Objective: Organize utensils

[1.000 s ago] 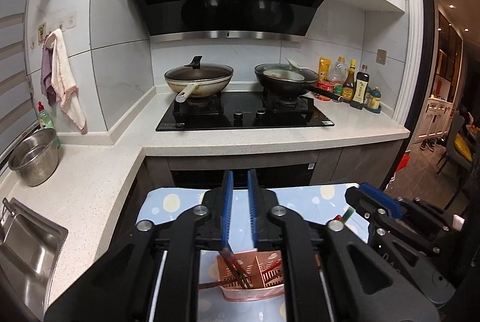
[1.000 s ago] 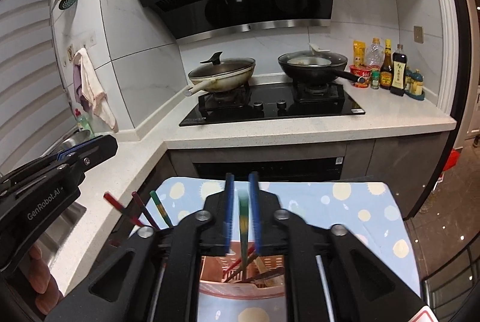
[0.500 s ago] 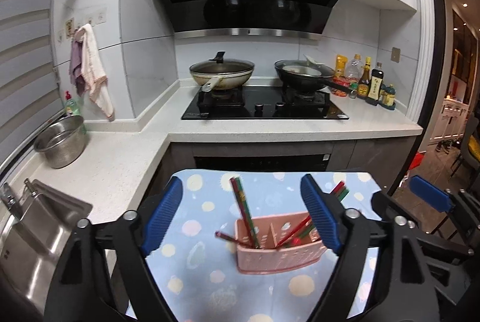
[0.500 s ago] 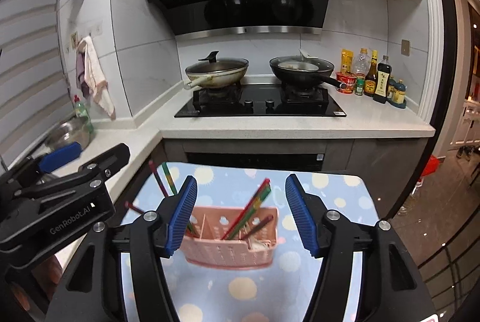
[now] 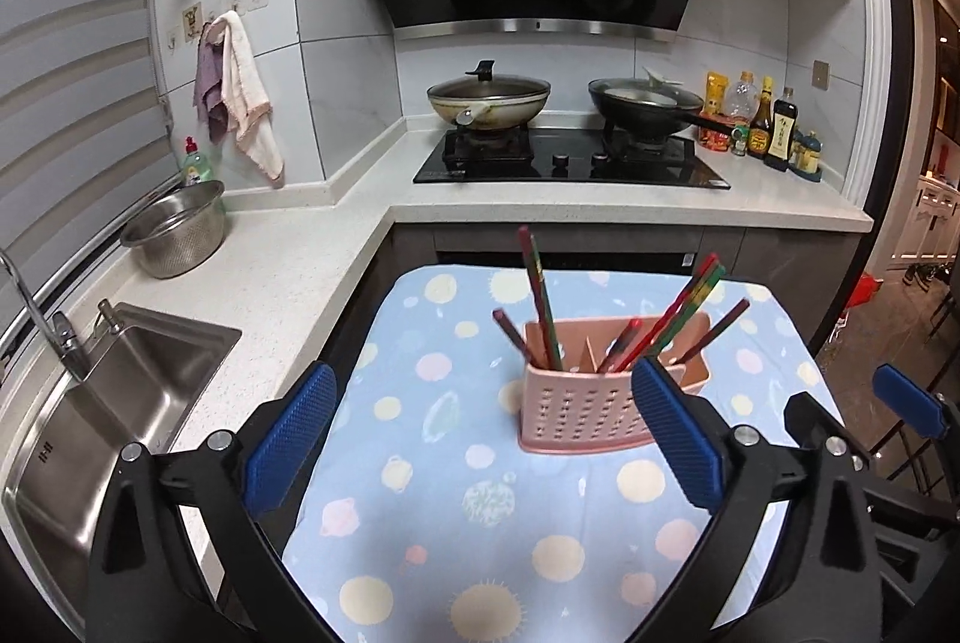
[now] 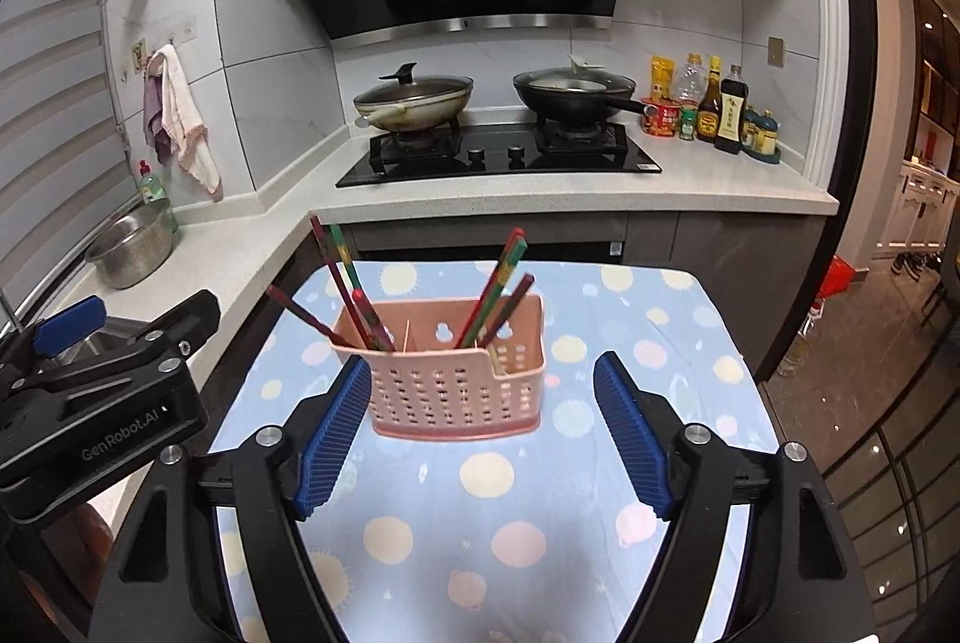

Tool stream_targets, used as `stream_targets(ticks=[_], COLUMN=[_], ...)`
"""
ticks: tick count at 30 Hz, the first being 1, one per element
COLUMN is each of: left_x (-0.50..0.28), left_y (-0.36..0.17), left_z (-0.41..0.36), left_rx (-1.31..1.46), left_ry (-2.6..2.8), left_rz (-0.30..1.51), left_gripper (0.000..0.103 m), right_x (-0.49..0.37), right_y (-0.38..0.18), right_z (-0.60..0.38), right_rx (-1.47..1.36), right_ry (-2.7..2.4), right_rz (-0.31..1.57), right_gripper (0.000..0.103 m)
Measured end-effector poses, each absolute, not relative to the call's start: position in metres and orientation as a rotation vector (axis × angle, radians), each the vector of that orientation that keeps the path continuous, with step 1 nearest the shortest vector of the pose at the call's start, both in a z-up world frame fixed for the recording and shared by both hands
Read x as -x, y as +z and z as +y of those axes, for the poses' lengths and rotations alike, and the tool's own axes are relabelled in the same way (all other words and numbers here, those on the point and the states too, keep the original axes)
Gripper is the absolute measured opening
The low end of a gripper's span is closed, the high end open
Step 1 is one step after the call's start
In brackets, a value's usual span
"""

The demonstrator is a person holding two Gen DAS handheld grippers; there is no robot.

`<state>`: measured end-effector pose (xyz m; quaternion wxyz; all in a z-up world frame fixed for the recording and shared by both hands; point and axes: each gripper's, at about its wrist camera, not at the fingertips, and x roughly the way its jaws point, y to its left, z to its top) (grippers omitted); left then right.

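A pink perforated utensil holder (image 5: 585, 406) (image 6: 456, 385) stands on a small table with a blue dotted cloth (image 5: 456, 493) (image 6: 480, 523). Several red and green chopsticks (image 5: 540, 307) (image 6: 348, 283) stand tilted in its compartments, some on the left side, some on the right (image 5: 684, 310) (image 6: 498, 283). My left gripper (image 5: 480, 439) is open and empty, held back above the cloth in front of the holder. My right gripper (image 6: 480, 436) is open and empty, its jaws wide on either side of the holder without touching it.
Behind the table runs an L-shaped counter with a hob (image 5: 570, 163), a lidded wok (image 5: 489, 100) and a black pan (image 5: 645, 106). Sauce bottles (image 5: 774, 133) stand at the right. A steel colander (image 5: 177, 229) and a sink (image 5: 96, 421) are on the left.
Both grippers were shut over the holder with chopsticks between their fingers; they opened, let the chopsticks drop into the holder and drew back and up.
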<state>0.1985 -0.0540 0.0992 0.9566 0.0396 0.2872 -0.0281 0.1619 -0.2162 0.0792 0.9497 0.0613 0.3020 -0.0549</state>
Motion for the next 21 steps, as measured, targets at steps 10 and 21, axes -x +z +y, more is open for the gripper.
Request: stream_targets(ticks=[10, 21], left_x=[-0.184, -0.186], left_y=[0.084, 0.077], left_z=[-0.046, -0.046], left_rx=[-0.074, -0.054], left_ry=[-0.038, -0.056], left_rz=[0.62, 0.671], left_gripper=[0.095, 0.096], right_x=[-0.149, -0.145], right_y=[0.067, 0.064], right_z=[-0.215, -0.22], right_rx=[-0.087, -0.089], right_ry=[-0.143, -0.157], right_rz=[0.634, 0.627], right_gripper=[0.086, 0.097])
